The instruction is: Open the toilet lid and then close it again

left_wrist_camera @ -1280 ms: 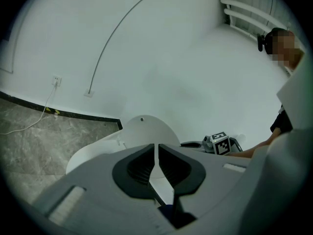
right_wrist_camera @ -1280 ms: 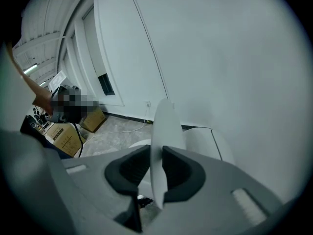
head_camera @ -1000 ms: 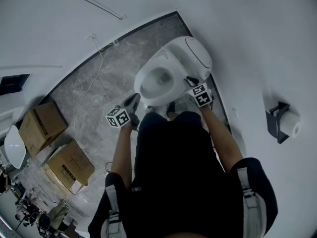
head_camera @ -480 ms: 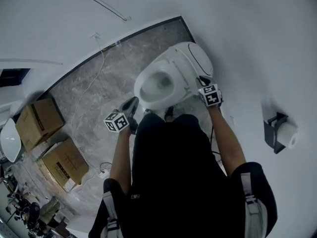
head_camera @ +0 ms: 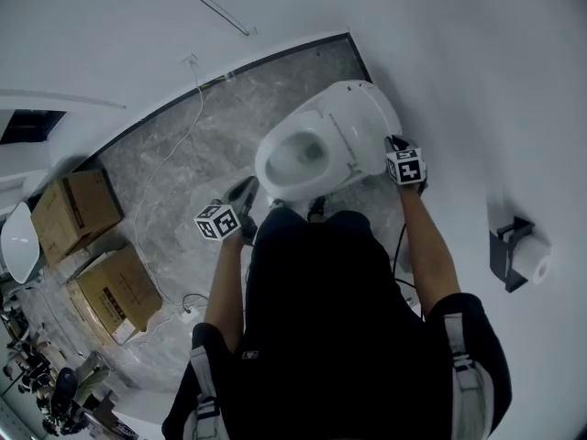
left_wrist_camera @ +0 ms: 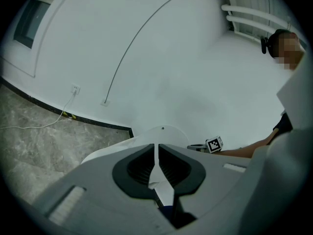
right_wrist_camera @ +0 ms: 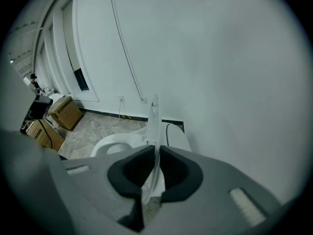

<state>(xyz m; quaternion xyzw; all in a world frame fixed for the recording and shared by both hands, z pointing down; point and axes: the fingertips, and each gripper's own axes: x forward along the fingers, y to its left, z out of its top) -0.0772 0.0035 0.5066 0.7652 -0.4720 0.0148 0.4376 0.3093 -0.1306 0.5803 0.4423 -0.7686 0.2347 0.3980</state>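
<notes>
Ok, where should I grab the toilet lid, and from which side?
Take the toilet lid by its thin side rim, coming from the right. It stands tilted up, so that rim slips edge-on between the fingers; the right gripper, whose jaws have just closed, holds it there.

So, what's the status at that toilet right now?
Right gripper jaws just closed on the raised toilet lid. Left gripper shut, empty, touching nothing. Nothing in the way.

1. Glossy white on the smooth plastic toilet lid and the ceramic toilet bowl.
2. Grey with pale marbled veining across the stone floor.
3. Plain brown on two cardboard boxes.
4. Black on the person's short-sleeved top.
5. Matt white over the wall.
</notes>
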